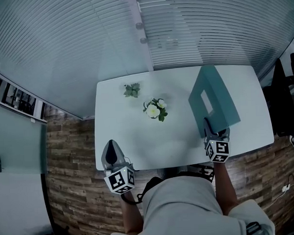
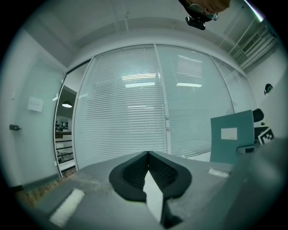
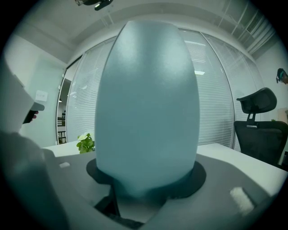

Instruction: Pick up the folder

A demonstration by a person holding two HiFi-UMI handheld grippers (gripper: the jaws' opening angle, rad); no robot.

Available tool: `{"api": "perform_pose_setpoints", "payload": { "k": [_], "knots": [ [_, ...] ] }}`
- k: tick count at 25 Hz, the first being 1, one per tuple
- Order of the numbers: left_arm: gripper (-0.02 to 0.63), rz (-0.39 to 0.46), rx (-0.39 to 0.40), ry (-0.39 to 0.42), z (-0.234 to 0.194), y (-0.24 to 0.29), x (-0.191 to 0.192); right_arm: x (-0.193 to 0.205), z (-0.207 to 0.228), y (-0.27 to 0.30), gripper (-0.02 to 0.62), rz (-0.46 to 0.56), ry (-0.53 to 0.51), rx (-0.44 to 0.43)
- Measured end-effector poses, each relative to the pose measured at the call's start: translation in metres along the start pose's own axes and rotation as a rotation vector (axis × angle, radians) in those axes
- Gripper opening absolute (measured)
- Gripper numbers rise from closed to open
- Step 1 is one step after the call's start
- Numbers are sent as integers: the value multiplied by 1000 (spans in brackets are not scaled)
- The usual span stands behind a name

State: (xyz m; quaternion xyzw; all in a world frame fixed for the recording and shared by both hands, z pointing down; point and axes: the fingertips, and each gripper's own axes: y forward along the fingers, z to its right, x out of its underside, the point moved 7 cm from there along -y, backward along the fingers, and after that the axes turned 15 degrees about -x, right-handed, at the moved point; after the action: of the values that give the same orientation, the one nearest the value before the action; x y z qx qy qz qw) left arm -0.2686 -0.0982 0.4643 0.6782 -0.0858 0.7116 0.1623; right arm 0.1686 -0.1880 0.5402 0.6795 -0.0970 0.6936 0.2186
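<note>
A teal folder (image 1: 214, 99) with a white label stands upright at the right of the white table (image 1: 138, 144). My right gripper (image 1: 210, 129) reaches in from the table's front edge. It holds the folder's near edge, which fills the right gripper view (image 3: 146, 103). The dark pads (image 3: 92, 173) lie against both of its sides there. My left gripper (image 1: 111, 145) hovers at the table's front left corner with its jaws shut and nothing in them (image 2: 147, 155). The left gripper view shows the folder (image 2: 231, 137) far off to the right.
A small white flower bunch (image 1: 155, 109) sits mid-table and a green sprig (image 1: 131, 90) lies behind it. Window blinds (image 1: 182, 30) close off the far side. A black office chair (image 3: 258, 121) stands to the right of the table. Wood floor surrounds it.
</note>
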Motion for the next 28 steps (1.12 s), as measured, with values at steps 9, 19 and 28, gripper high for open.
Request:
{"api": "perform_pose_setpoints", "payload": {
  "k": [9,19,28],
  "knots": [
    [6,1,2,-9,-7,-4,4,-21,-5,-13,276,38,9,-22],
    [6,18,37,-12,-4,-5,3,-82,-22,-69,276,97,-121,-18],
    [6,19,55,-11,-3,-4,3,-85,-20,-79,273,90,-118,5]
  ]
}}
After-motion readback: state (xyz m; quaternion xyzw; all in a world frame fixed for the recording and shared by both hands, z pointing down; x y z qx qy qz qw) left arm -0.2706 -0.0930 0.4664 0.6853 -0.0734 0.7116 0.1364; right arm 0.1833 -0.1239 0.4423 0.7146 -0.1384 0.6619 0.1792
